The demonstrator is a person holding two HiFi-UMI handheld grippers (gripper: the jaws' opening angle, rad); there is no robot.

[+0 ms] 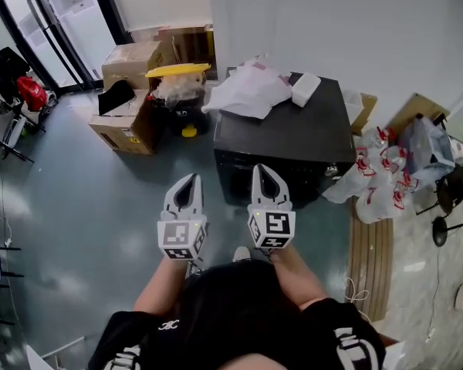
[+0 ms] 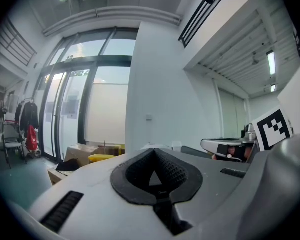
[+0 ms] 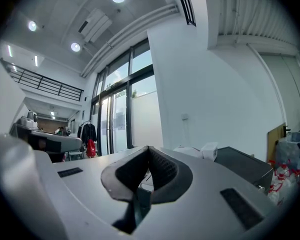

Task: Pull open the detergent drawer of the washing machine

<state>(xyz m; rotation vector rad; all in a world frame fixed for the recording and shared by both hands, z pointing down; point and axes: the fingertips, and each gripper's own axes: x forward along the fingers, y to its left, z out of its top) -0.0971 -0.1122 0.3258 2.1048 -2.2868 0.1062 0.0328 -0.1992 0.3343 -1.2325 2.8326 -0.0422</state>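
Facing the person, the black washing machine [image 1: 293,141] stands against the white wall, its top carrying a crumpled white sheet [image 1: 247,91] and a small white box [image 1: 305,89]. Cardboard boxes [image 1: 131,60] sit to its left and a heap of plastic bags [image 1: 378,179] to its right. From the head view only a dark strip of the machine's front shows, so the detergent drawer cannot be made out. It is presumably somewhere on that front face, below the top edge.

The left gripper [image 1: 190,182] and the right gripper [image 1: 265,173] are held side by side, level, in front of the person's body, just short of the machine. Each is clenched tip to tip with nothing between its jaws, which the gripper views confirm.

The task looks barely begun. A good approach would be to bring one gripper low enough to see the front panel, part its jaws before reaching the drawer, hook or pinch the drawer's lip squarely, then pull straight outward rather than sideways.
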